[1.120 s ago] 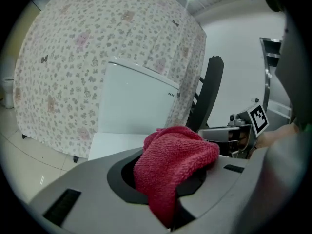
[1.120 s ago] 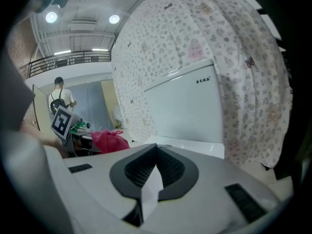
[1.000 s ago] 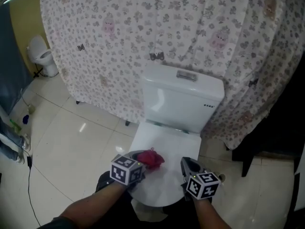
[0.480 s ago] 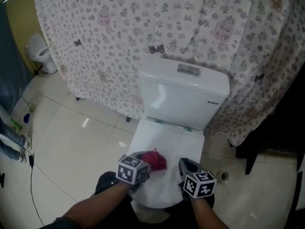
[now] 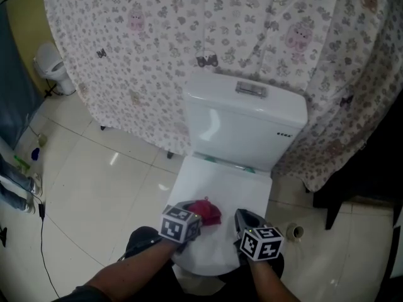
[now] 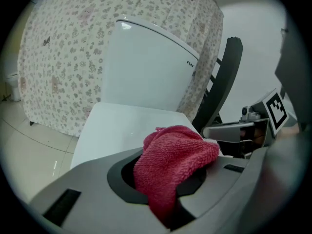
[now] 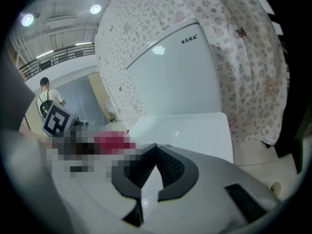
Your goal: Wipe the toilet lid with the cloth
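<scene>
Cloth (image 6: 170, 162) clamped in left tongs (image 5: 191, 214) hides their inner faces; right tongs (image 7: 155, 147) closed, empty, above toilet lid (image 5: 220, 184).

The toilet lid (image 5: 221, 190) lies flat right in front of you. The tank (image 5: 242, 128) stands behind it, and the curtain (image 5: 157, 49) hangs behind the tank. The cloth (image 5: 207, 211) sits on the near left part of the lid, squeezed between the jaws of your left gripper (image 5: 194, 214). Your right gripper (image 5: 244, 218) is just beside it on the right, over the lid's near right edge, and nothing is between its jaws. Another toilet (image 5: 53, 72) stands far off to your left, on the floor (image 5: 94, 187) by the curtain's left end.
</scene>
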Demonstrator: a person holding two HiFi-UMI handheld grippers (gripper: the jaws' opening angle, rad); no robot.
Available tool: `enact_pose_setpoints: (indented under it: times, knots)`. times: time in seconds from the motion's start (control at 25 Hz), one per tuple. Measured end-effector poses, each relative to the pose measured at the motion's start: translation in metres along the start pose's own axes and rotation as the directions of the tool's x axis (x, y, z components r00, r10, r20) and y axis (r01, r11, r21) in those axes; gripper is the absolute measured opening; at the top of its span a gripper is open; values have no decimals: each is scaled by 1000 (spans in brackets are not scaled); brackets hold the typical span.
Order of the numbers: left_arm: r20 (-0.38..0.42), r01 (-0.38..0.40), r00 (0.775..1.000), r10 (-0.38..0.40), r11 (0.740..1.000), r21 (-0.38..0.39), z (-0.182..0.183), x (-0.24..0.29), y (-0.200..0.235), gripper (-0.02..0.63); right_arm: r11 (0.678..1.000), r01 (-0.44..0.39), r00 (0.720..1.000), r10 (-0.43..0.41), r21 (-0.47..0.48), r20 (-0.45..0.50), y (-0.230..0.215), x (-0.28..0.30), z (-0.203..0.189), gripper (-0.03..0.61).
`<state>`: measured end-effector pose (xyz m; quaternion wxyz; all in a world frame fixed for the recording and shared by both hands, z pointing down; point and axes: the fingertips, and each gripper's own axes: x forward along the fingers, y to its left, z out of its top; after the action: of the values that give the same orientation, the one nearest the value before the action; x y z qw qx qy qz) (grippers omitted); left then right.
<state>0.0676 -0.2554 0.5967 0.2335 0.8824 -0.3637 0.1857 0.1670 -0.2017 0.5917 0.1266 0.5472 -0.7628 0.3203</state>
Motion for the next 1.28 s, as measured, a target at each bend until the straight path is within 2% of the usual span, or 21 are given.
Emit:
enact_pose_setpoints:
  times: [0.16, 0.4, 0.8, 1.04, 1.28]
  knots:
    - [-12, -26, 1000, 26, 999, 41, -2, 5, 0, 75, 1000, 0, 1000, 0, 2, -4, -1, 3, -3, 5]
    - [-30, -46, 998, 47, 998, 35, -4, 9, 3, 75, 1000, 4, 1000, -4, 11, -11, 0, 5, -6, 5]
    - [-33, -93, 995, 96, 992, 86, -5, 10, 1, 74, 1000, 3, 1000, -2, 24, -10, 3, 3, -5, 5]
    - [-39, -101, 994, 103, 994, 49, -7, 10, 7, 74, 999, 8, 1000, -8, 31, 7, 2, -1, 2, 5]
    - [-33, -128, 991, 130, 991, 47, -7, 8, 14, 74, 999, 9, 1000, -9, 35, 8, 3, -2, 2, 5]
